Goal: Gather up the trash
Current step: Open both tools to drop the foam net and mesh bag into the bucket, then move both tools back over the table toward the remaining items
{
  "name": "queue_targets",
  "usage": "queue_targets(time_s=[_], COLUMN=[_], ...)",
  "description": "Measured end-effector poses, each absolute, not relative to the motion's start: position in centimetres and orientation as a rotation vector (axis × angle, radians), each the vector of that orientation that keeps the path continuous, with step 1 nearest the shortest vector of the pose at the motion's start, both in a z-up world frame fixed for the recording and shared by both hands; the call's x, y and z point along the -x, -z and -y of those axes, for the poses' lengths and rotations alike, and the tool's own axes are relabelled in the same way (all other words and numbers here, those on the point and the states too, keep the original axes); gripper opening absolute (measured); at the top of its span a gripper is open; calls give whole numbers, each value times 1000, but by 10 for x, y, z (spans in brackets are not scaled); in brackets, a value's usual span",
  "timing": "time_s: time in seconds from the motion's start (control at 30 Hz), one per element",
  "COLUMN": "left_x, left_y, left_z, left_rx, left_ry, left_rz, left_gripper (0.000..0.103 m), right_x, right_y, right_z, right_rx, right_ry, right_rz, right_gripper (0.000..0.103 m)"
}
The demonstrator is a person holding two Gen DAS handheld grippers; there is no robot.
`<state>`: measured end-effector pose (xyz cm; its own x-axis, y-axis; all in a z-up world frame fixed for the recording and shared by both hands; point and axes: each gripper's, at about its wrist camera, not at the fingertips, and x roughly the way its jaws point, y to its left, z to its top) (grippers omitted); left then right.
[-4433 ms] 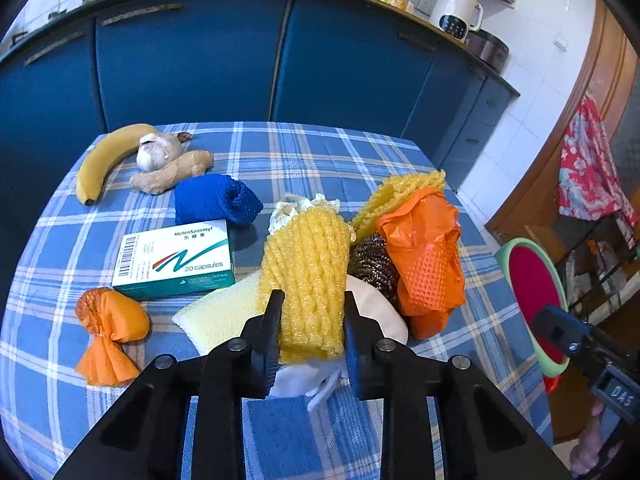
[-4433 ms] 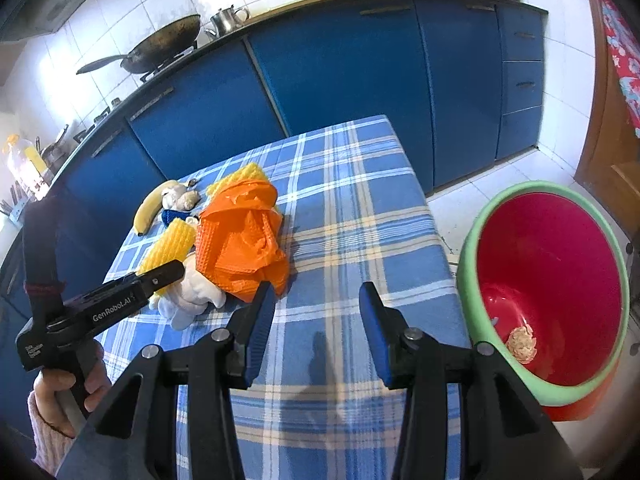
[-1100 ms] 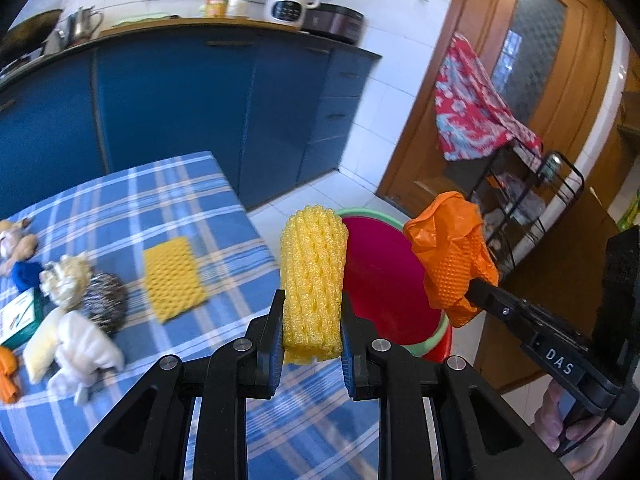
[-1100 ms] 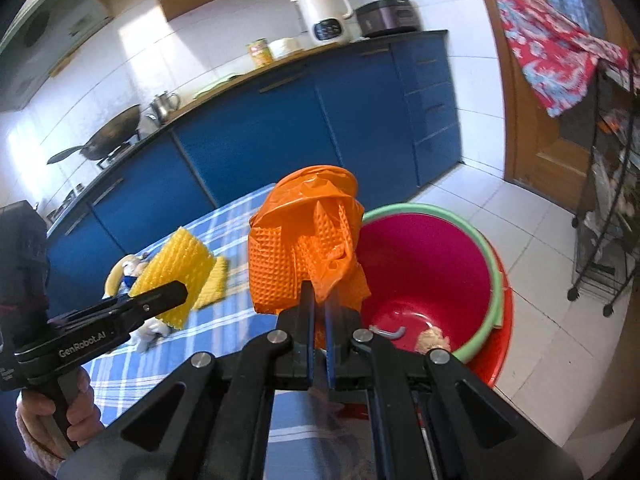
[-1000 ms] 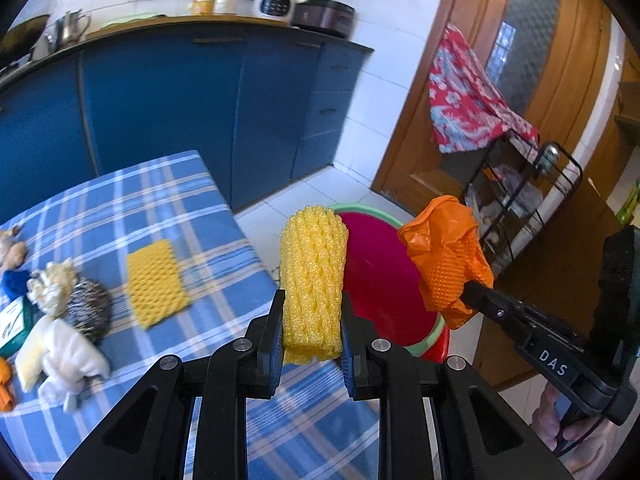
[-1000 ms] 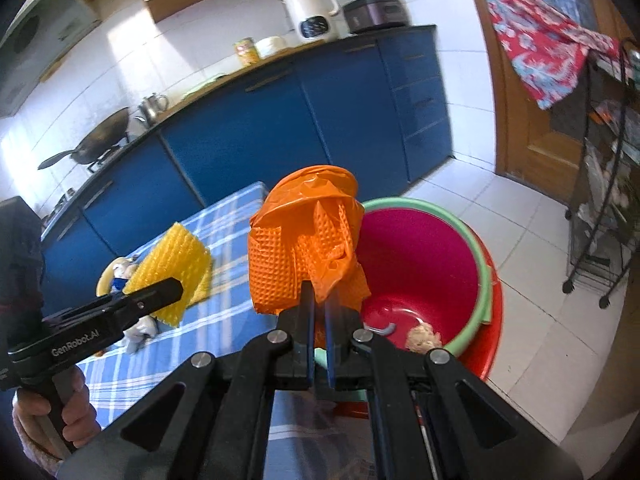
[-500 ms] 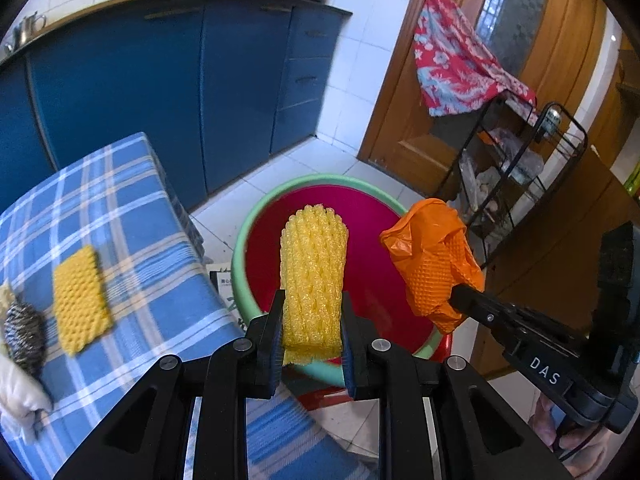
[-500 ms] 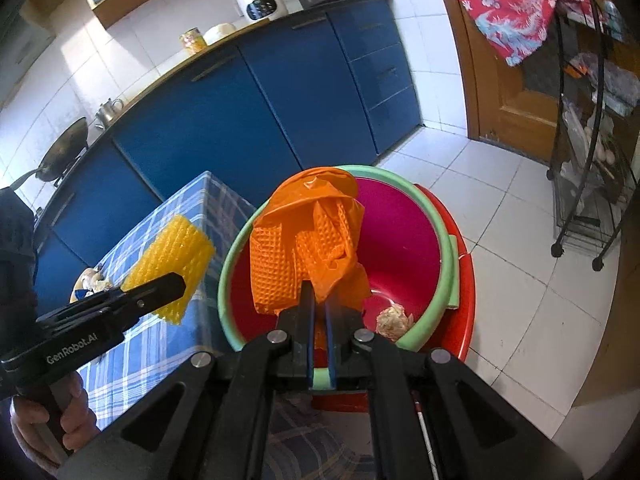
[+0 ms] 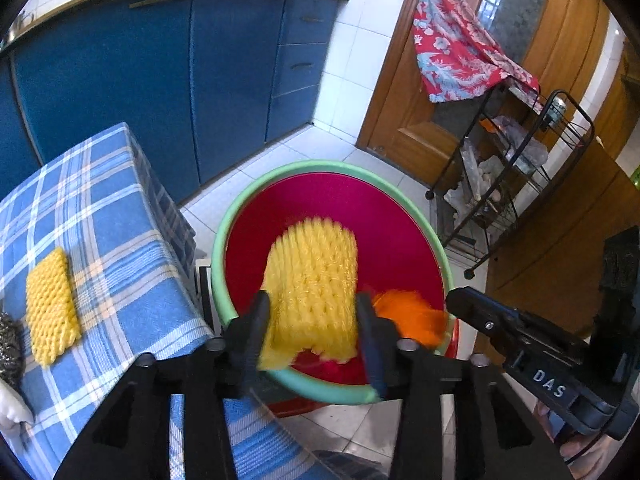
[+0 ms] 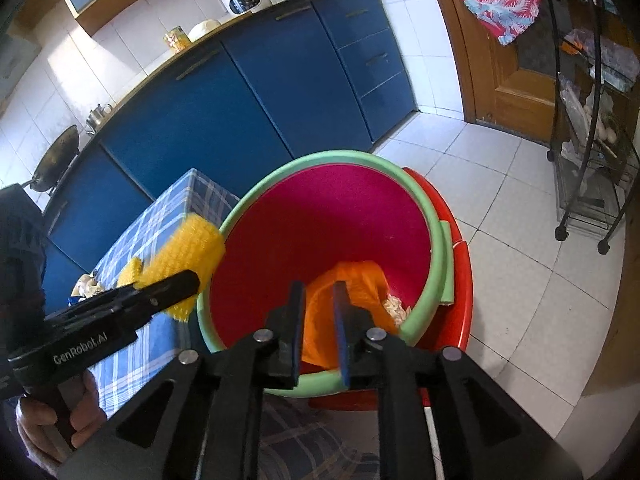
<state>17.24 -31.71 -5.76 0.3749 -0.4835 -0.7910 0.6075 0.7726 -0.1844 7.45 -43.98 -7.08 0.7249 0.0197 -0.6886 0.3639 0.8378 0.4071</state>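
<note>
A red bucket with a green rim stands on the floor beside the table. My left gripper hangs over it with its jaws opening. A yellow foam net sits blurred and puffed out between the fingers, loose from the pads. My right gripper is over the bucket's near side, its jaws also opening. An orange net bag is dropping past its fingertips into the bucket. A pale scrap lies at the bucket's bottom.
The table with a blue checked cloth is to the left, bearing a flat yellow net and a steel scourer. Blue cabinets stand behind. A black wire trolley and a wooden door are to the right.
Both grippers came down over the bucket. The left jaws spread and the yellow net widened between them. The right jaws parted and the orange bag fell from above the fingers into the bucket.
</note>
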Motion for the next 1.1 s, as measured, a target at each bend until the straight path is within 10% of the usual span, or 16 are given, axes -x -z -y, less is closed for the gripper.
queue_targets(time_s=[1.1], left_x=[-158], left_y=[14], left_z=[224], left_rx=[-54], left_ry=[543], left_rz=[-888], left_gripper=[49], right_x=[-61], right_y=[21], right_z=[396], right_rx=[-504], right_ry=[142], right_rz=[-655], right_gripper=[54])
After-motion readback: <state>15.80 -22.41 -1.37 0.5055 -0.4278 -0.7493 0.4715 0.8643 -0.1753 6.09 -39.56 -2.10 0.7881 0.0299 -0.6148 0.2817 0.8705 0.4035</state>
